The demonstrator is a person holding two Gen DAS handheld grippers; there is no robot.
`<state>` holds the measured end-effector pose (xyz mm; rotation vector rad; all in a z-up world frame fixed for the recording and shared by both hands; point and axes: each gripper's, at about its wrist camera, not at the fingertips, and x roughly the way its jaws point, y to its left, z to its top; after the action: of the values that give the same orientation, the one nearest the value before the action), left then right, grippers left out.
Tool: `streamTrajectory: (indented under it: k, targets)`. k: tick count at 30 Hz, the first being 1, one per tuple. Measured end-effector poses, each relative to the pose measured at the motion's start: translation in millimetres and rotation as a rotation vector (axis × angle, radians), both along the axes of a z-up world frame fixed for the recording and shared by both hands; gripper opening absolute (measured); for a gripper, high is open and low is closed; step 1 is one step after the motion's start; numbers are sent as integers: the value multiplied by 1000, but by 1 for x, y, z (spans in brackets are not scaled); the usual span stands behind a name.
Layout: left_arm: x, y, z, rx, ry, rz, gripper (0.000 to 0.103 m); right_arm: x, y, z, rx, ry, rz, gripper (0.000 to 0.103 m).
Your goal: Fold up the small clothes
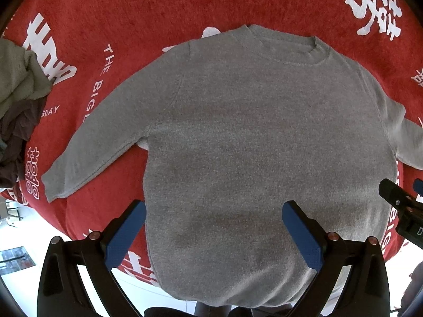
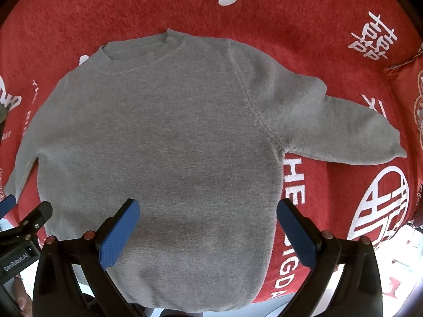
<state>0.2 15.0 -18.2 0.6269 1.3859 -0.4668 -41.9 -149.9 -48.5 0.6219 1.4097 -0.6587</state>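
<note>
I saw the small grey knit sweater (image 1: 264,145) lying flat on the red cloth with white lettering (image 1: 132,13), neck away, hem toward me, sleeves spread sideways. Left gripper (image 1: 214,219) and right gripper (image 2: 208,216) hovered over the hem, jaws apart, empty.

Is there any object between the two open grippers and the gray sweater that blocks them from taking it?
Nothing visible does. The gray sweater lies flat on the red cloth. The left gripper and the right gripper are open directly over its lower part. The pile of clothes lies apart, beyond the sweater's sleeve.
</note>
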Motion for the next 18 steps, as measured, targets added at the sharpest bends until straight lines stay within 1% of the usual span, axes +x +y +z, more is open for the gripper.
streamTrajectory:
  k: [18]
  targets:
    - [-2,-3,-3,5,4,2,103,-3,0,1,1,-5,-3,103]
